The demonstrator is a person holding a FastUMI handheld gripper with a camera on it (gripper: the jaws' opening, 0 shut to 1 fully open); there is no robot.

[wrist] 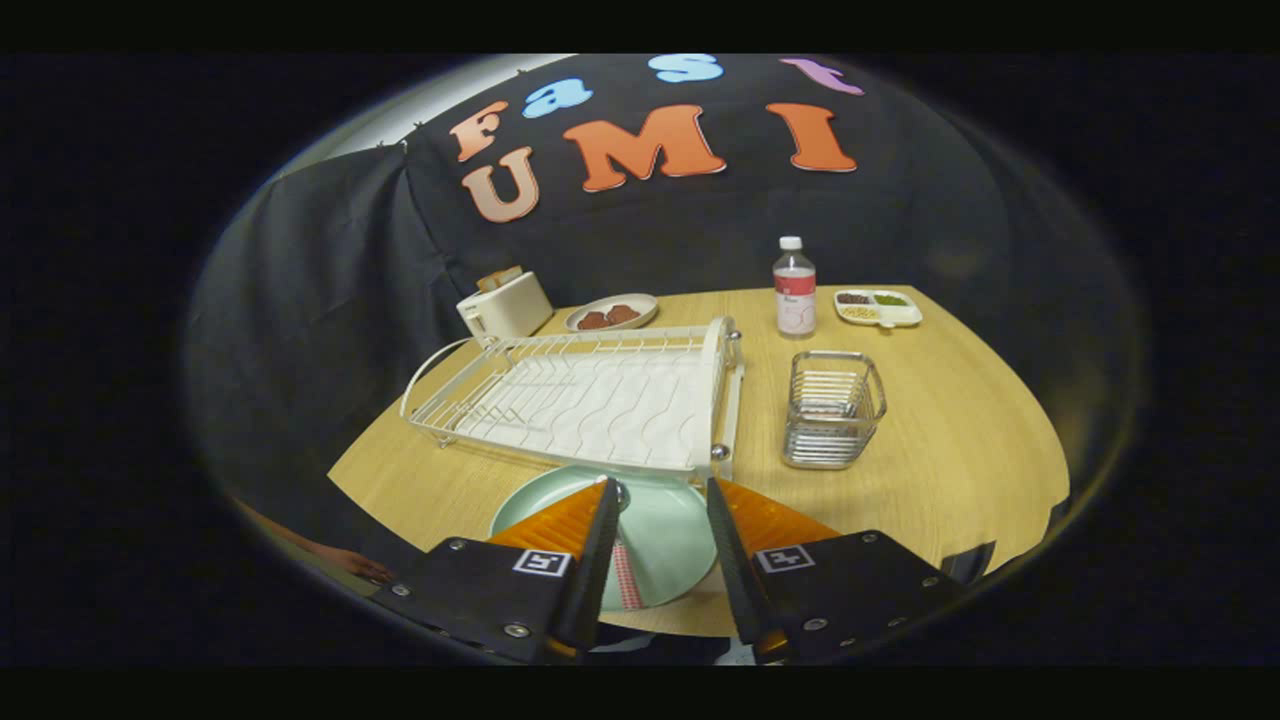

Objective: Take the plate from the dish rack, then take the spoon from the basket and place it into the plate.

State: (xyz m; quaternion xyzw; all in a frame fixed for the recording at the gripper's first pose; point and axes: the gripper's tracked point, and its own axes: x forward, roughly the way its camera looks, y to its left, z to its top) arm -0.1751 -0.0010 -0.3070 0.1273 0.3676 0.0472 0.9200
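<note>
A pale green plate (665,540) lies flat on the wooden table (950,440), just in front of the white dish rack (590,395), whose slots hold nothing. A spoon (627,585) with a red-and-white checked handle and a metal bowl rests in the plate, close along the inner side of the left finger. My gripper (660,485) hovers over the plate with its fingers wide apart, open, and the right finger is well clear of the spoon. The wire basket (832,408) stands to the right of the rack, beyond the right finger, with nothing visible inside.
At the back of the table stand a cream toaster (505,305), a small dish of brown food (611,313), a clear bottle (794,287) and a divided snack tray (878,307). Bare wood stretches to the right of the basket.
</note>
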